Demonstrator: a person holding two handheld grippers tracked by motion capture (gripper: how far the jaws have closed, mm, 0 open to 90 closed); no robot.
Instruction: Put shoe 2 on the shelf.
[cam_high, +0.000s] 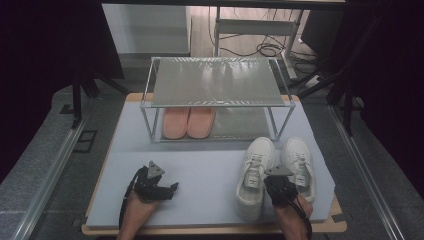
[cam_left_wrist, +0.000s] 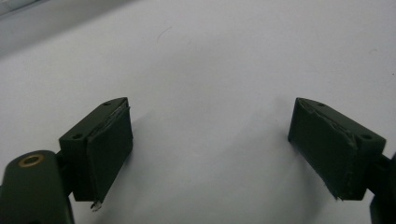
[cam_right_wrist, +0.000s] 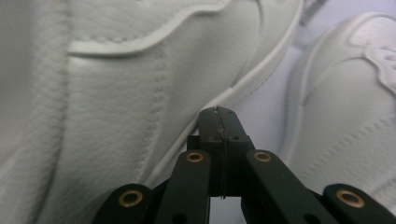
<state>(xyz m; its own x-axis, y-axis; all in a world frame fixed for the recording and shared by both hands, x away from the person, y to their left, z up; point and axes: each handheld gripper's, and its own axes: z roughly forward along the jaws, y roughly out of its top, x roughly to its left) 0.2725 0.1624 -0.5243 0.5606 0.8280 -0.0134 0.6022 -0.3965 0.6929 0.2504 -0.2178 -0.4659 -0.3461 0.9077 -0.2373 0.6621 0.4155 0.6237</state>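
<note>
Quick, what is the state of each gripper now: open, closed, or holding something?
Left gripper: open, jaws wide apart over the bare mat, holding nothing.
Right gripper: closed, jaws pressed together, nothing between them, between the two white sneakers.

My right gripper view cuts off both white leather sneakers (cam_right_wrist: 116, 107) at its edges. From above, the grey shelf top (cam_high: 216, 82) hides the heels of the pink slippers (cam_high: 188, 121).
</note>
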